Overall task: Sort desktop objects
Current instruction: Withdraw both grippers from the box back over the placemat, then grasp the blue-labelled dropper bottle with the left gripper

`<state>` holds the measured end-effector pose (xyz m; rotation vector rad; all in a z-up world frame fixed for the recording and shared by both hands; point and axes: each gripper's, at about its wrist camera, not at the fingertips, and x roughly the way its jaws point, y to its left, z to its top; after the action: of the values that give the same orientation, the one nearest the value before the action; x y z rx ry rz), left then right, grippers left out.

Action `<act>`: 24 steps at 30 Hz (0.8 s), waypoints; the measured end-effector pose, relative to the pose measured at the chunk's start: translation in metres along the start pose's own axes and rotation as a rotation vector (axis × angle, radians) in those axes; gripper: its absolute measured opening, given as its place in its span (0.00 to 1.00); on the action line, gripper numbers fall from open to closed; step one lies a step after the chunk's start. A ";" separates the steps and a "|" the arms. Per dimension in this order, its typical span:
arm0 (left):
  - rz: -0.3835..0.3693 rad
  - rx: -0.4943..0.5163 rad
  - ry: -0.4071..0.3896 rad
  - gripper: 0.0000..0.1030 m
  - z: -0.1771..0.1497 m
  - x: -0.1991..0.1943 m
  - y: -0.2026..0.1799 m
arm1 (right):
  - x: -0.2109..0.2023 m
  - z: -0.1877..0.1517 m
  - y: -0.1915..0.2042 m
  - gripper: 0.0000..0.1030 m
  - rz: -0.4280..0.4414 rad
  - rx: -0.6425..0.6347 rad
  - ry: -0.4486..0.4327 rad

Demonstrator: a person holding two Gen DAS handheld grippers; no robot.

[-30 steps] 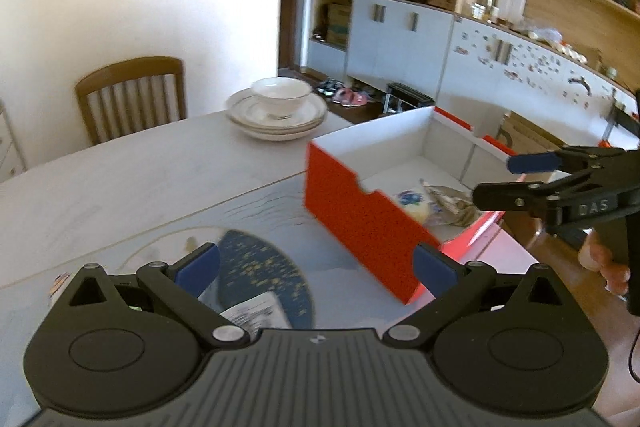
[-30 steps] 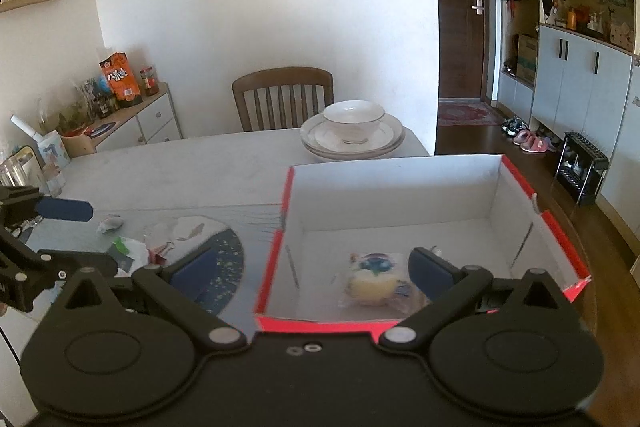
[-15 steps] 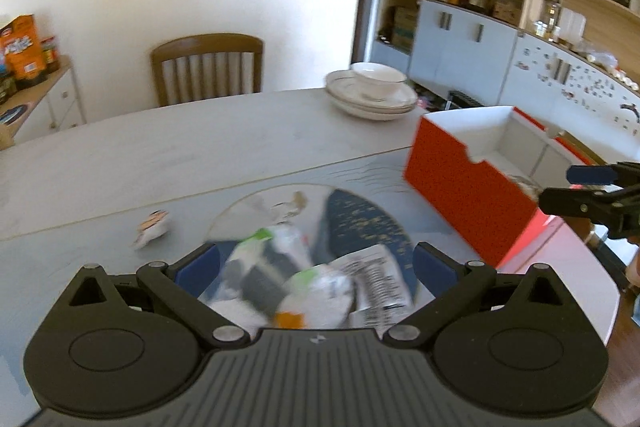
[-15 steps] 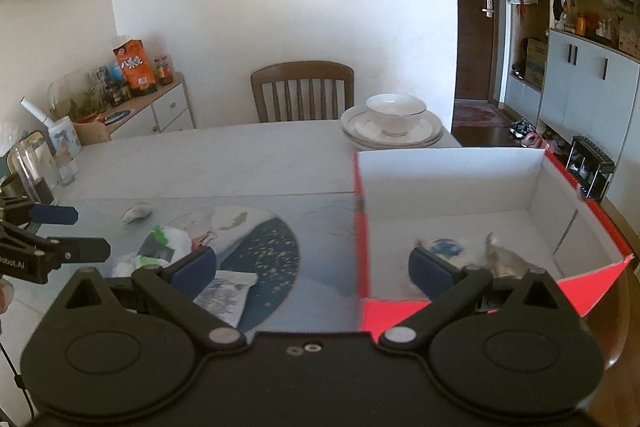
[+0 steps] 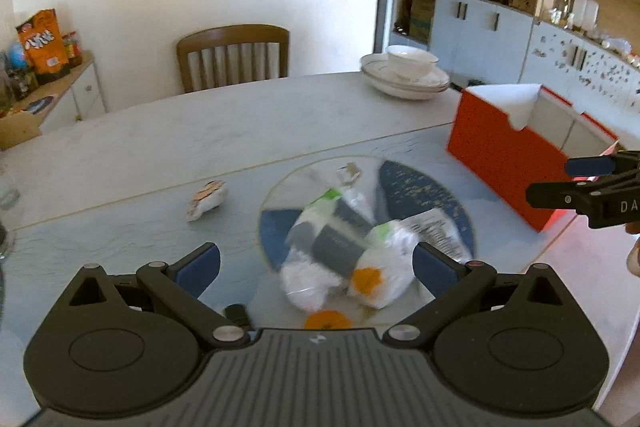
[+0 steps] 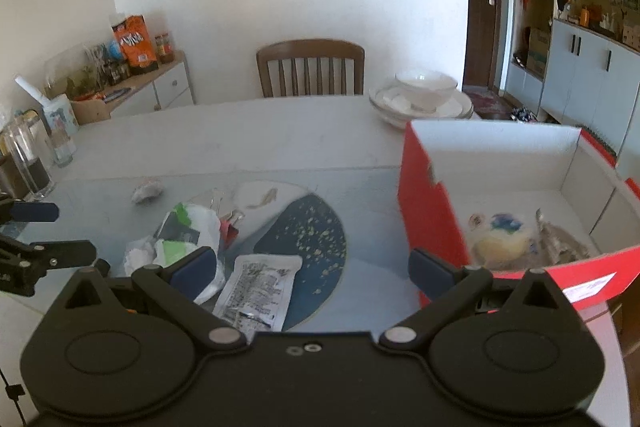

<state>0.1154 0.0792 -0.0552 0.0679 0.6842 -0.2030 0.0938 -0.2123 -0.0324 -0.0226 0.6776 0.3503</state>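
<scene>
A red box with a white inside (image 6: pixel 520 163) stands on the table at the right; it also shows in the left wrist view (image 5: pixel 504 151). A wrapped bun (image 6: pixel 498 239) and a crumpled foil wrapper (image 6: pixel 560 243) lie in it. A pile of white, green and grey packets (image 5: pixel 340 247) lies on the round mat (image 6: pixel 304 239). A printed sachet (image 6: pixel 258 285) lies beside the pile. My left gripper (image 5: pixel 316 269) is open just above the pile. My right gripper (image 6: pixel 314 265) is open and empty between the sachet and the box.
A small wrapped snack (image 5: pixel 206 201) lies left of the mat. Stacked plates with a bowl (image 5: pixel 406 75) sit at the far table edge by a wooden chair (image 5: pixel 234 57). Glass jars (image 6: pixel 28 163) stand at the left edge.
Both grippers have swung left, away from the box and toward the pile on the mat. The left gripper now hovers over the packets. Both stay open.
</scene>
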 end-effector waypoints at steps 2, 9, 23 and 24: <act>0.014 0.010 0.008 1.00 -0.006 0.002 0.005 | 0.007 -0.003 0.007 0.99 -0.005 -0.001 0.012; 0.065 0.010 0.061 1.00 -0.027 0.016 0.026 | 0.031 -0.014 0.026 0.99 -0.021 -0.036 0.062; 0.072 -0.076 0.177 0.99 -0.048 0.041 0.060 | 0.072 -0.017 0.048 0.95 -0.041 -0.070 0.134; 0.070 -0.077 0.180 0.99 -0.048 0.042 0.061 | 0.076 -0.017 0.048 0.94 -0.047 -0.071 0.144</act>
<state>0.1296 0.1386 -0.1193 0.0362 0.8667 -0.1037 0.1223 -0.1457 -0.0884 -0.1316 0.8055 0.3299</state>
